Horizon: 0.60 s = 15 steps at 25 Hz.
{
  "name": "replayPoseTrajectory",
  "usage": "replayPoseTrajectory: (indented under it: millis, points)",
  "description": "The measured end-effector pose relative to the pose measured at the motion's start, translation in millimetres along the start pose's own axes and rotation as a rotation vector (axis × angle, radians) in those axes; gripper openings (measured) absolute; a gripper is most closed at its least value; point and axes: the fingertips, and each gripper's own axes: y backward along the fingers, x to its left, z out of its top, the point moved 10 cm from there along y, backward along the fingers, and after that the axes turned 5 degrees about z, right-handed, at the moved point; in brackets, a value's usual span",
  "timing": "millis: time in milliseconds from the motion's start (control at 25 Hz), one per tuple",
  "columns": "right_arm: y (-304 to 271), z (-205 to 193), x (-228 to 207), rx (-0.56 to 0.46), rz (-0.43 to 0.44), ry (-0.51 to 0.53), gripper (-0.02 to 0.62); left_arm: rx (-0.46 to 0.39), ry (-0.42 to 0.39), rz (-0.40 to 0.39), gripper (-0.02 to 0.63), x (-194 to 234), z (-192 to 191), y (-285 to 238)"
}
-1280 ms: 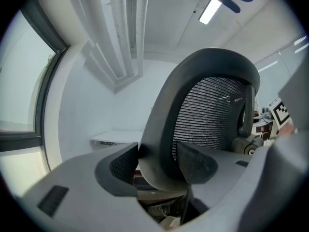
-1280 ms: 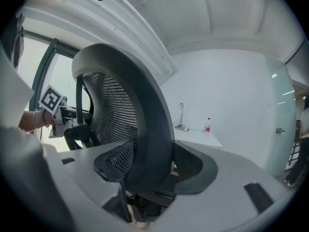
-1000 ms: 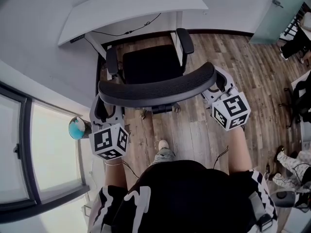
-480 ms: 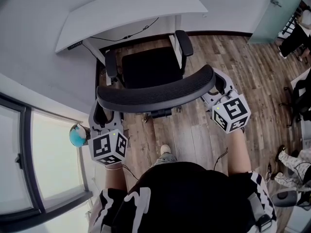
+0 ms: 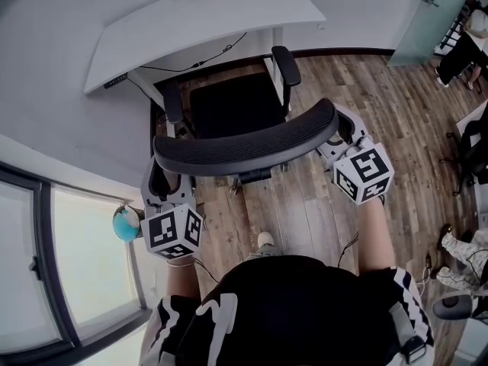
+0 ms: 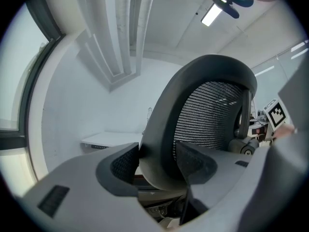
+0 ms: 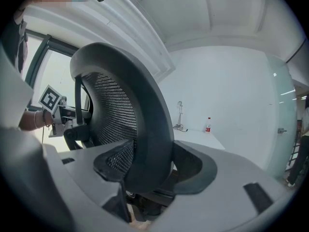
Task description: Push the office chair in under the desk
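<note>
Two grips: left gripper (image 5: 162,180), right gripper (image 5: 342,133) jaws wide, clenched on office chair (image 5: 244,148) backrest ends.

Brown wood-plank floor (image 5: 396,113) meets plain white walls (image 5: 46,44); dark-framed window (image 5: 30,250) at left, frosted glass panel (image 5: 427,21) far right.

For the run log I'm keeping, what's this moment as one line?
left claw: clamped on backrest | right claw: clamped on backrest | seat: not yet under desk

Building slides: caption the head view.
Left hand-held gripper and right hand-held gripper grip the office chair by its backrest, seat facing the desk.
</note>
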Motion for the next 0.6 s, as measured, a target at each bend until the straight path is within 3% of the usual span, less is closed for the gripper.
replayPoseTrajectory:
  millis: [600]
  points:
    - [-29.7,1.2,-12.3,-0.018,-0.04,-0.011,0.256,-0.001,-0.012,-0.038,0.241,13.3,3.6,-37.8]
